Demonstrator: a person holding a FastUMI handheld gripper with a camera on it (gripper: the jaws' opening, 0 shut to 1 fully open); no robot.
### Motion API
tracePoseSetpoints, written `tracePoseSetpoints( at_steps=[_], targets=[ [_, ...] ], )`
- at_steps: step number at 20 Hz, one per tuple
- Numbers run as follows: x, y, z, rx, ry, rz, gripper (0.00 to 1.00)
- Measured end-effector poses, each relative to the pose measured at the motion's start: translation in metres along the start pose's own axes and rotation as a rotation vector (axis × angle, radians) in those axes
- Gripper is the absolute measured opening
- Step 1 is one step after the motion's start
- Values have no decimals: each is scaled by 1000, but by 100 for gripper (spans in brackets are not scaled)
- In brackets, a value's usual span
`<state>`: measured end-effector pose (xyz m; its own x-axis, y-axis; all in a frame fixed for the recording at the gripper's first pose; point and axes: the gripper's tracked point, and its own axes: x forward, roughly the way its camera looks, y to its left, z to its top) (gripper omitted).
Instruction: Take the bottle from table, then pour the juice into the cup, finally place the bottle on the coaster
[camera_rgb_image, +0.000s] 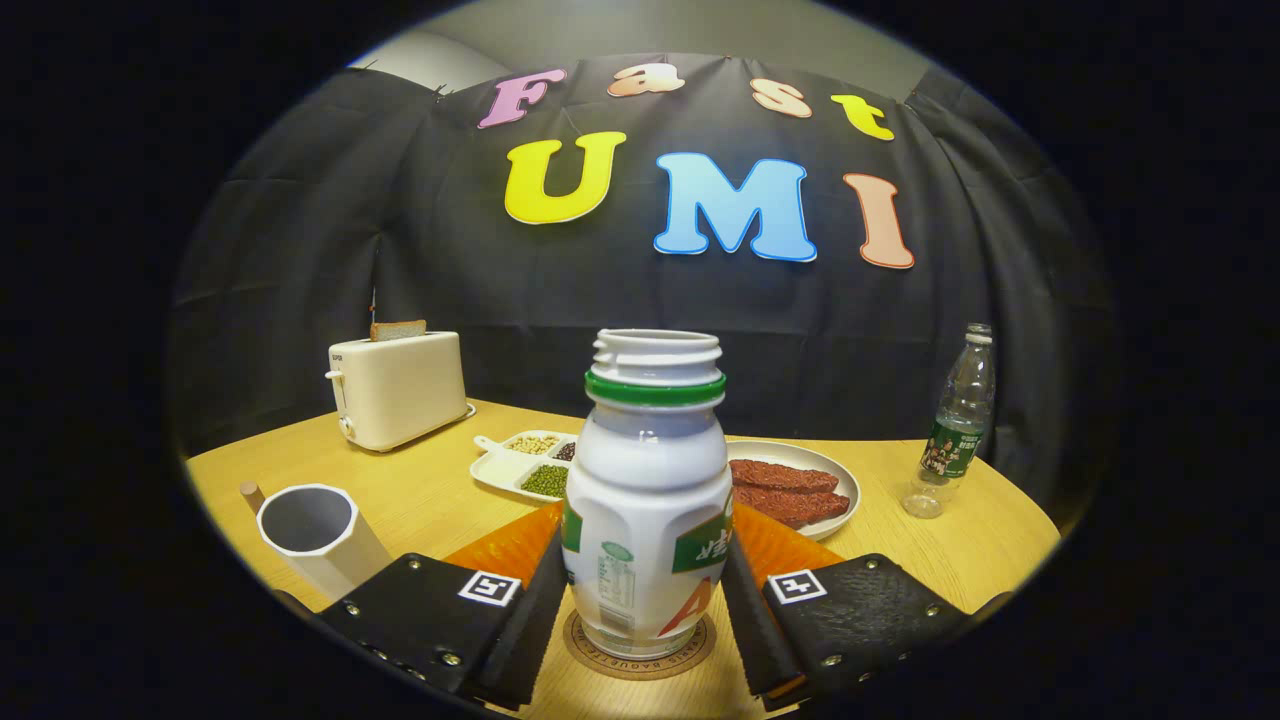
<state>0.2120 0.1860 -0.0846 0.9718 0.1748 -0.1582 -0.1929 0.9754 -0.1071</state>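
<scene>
A white juice bottle (648, 500) with a green neck ring and no cap stands upright on a round brown coaster (585, 655). My gripper (645, 545) holds it: both black fingers press against its sides, the left fingertip (548, 580) and the right one on the widest part of the body. The bottle's base rests on the coaster between the fingers. A white cup (310, 530) with a grey inside stands to the left, just beyond the left finger; what it holds is hidden.
An orange mat (510, 545) lies behind the bottle on the wooden table (420, 500). Beyond it are a sectioned tray of beans (500, 470) and a plate (845, 480) of red slices. A toaster (398, 390) stands back left, a clear water bottle (958, 420) back right.
</scene>
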Motion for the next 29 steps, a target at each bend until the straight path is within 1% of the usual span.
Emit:
tracePoseSetpoints(
  at_steps=[1, 2, 3, 7, 10, 11, 13, 16, 20, 23, 26, 29],
  targets=[
    [-1, 0, -1, 0, 0, 0, 80],
    [-5, 0, 2, 3, -10, 2, 92],
    [-6, 0, 5, 10, -22, 5, 95],
    [-28, -7, 11, 4, -40, -18, 95],
    [-59, -6, 11, 5, -51, 8, 95],
    [-70, -9, 9, 4, -54, 5, 95],
    [-92, -18, 9, -4, -62, -6, 95],
    [-123, -42, 15, 3, -84, -50, 95],
    [-159, -94, 24, -8, -128, -136, 95],
    [-180, -144, 19, 9, -134, -199, 95],
    [-193, -189, 11, 2, -143, -261, 95],
    [-196, -216, 4, -7, -152, -296, 95]
  ],
)
